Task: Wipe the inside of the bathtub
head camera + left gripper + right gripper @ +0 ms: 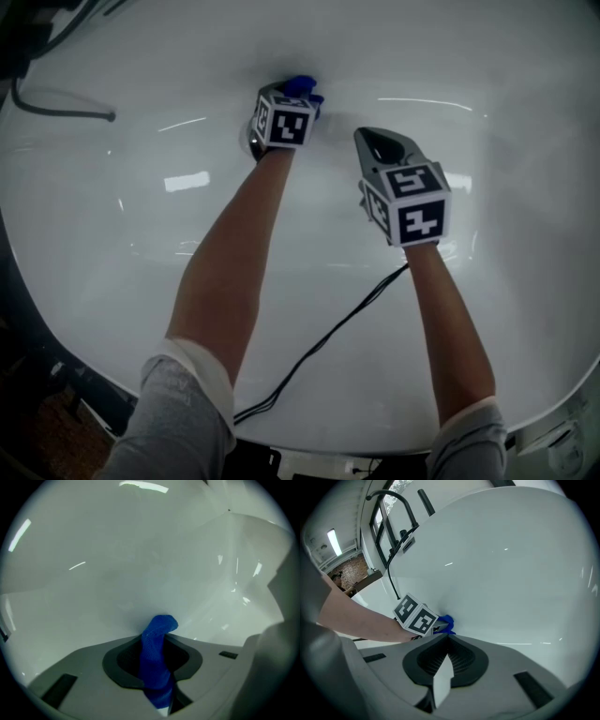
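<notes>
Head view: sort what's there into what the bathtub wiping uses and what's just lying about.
In use: blue cloth, clamped in the left gripper; bathtub.
Lying about: black cable trailing over the bathtub; right gripper, shut and empty.

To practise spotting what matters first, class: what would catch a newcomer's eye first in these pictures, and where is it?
The bright blue cloth stands out most, pinched in the left gripper and held against the far wall of the white bathtub. Next comes the right gripper, jaws shut on nothing, just to the right of it. A black cable trails across the tub's near side.
</notes>
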A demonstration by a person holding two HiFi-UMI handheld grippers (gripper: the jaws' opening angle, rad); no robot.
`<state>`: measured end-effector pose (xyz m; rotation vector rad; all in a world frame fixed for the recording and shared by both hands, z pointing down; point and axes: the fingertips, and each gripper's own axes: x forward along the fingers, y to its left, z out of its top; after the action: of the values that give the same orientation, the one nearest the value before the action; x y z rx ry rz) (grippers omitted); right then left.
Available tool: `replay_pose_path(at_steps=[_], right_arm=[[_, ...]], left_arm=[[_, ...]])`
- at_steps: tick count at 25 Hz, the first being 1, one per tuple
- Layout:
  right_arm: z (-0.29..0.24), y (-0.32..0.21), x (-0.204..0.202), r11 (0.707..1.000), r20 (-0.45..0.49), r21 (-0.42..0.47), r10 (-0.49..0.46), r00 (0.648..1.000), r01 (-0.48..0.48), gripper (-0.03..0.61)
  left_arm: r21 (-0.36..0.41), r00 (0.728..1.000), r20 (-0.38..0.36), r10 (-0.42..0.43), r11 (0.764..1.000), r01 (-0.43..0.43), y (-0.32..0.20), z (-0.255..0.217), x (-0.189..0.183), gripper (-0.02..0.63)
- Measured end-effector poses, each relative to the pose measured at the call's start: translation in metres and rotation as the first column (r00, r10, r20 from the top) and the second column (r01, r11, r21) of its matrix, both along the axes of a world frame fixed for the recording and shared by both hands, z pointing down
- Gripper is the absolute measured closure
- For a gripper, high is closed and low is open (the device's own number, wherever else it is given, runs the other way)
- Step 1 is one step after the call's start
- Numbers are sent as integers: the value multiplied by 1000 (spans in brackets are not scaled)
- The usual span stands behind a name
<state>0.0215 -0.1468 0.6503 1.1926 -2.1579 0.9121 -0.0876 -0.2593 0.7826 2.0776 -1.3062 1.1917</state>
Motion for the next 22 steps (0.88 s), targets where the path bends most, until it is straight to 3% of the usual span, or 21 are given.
replay_pose_path(at_steps=[9,22], right_arm=[[-62,-4,16,998,3,65,12,1000,-12,580],[-191,7,19,989,23,145,33,999,-36,580]], left_arm=[[123,998,-37,-55,991,59,-11,-77,5,512],[326,999,-48,-20,945,35,-62,-276,23,511]])
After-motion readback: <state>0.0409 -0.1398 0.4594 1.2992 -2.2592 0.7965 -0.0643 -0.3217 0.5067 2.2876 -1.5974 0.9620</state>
